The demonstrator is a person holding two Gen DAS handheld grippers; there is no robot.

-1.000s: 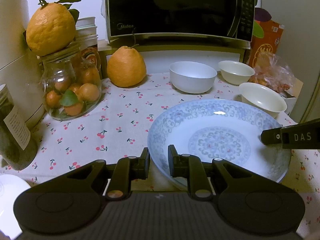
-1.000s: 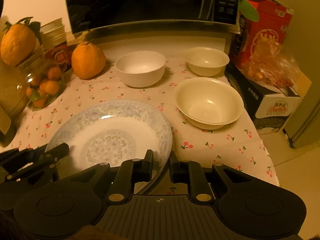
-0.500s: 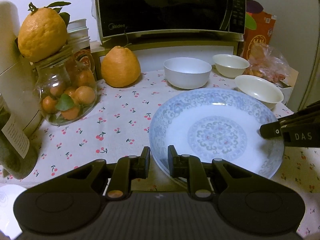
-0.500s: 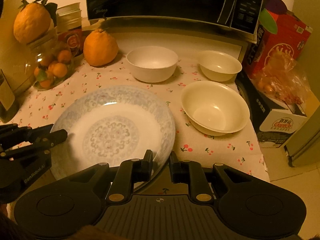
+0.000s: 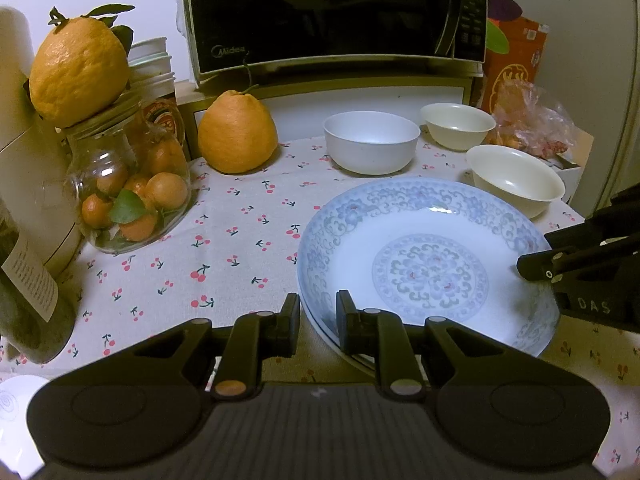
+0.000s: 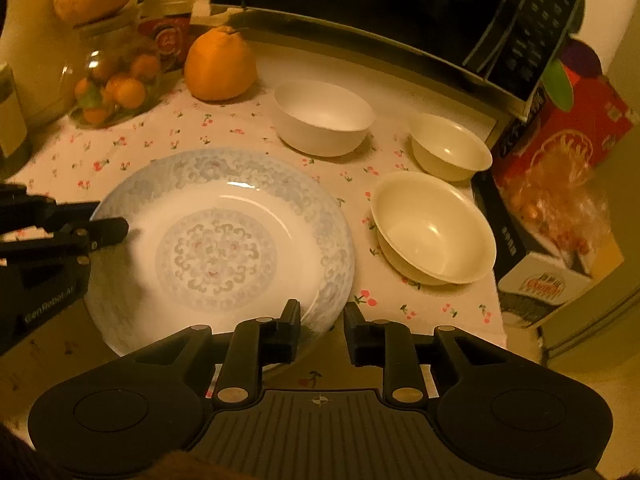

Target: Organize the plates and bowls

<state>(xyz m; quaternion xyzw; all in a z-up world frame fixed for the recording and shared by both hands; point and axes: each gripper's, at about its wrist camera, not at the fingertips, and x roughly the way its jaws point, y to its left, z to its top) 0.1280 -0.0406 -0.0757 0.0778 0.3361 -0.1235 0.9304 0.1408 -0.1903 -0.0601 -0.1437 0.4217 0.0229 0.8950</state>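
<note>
Left gripper (image 5: pixel 318 320) pinches the near rim of the blue-patterned plate (image 5: pixel 424 264), one finger outside the rim, one inside; jaws stand narrow with the rim between them. Right gripper (image 6: pixel 322 330) sits at the plate's opposite near edge: its jaws are opening, the rim lies between them, and from the right wrist view I see a gap beside the right-hand finger, so I judge that grip is being let go.

Plate sits on the cherry-print tablecloth (image 5: pixel 224 240), front and centre, and appears to rest flat, though its underside is hidden from me. Just beyond it on the right is a cream bowl (image 6: pixel 434 226), near the plate but apart from it. Behind that, a smaller cream bowl (image 6: pixel 450 146); to its left, a white bowl (image 6: pixel 324 118). All three stand upright, empty, unstacked. Further out: a large citrus fruit (image 5: pixel 238 132), a glass jar of small oranges (image 5: pixel 128 192), a microwave (image 5: pixel 332 12).

Step in hand, as I read it: setting the plate down and releasing it. Bowls not yet dealt with.

Next move calls for: freeing both grippers from the rim without dragging the plate, then going for a bowl. The nearest cream bowl is the obvious candidate; a rim pinch needs one finger inside the wall.
</note>
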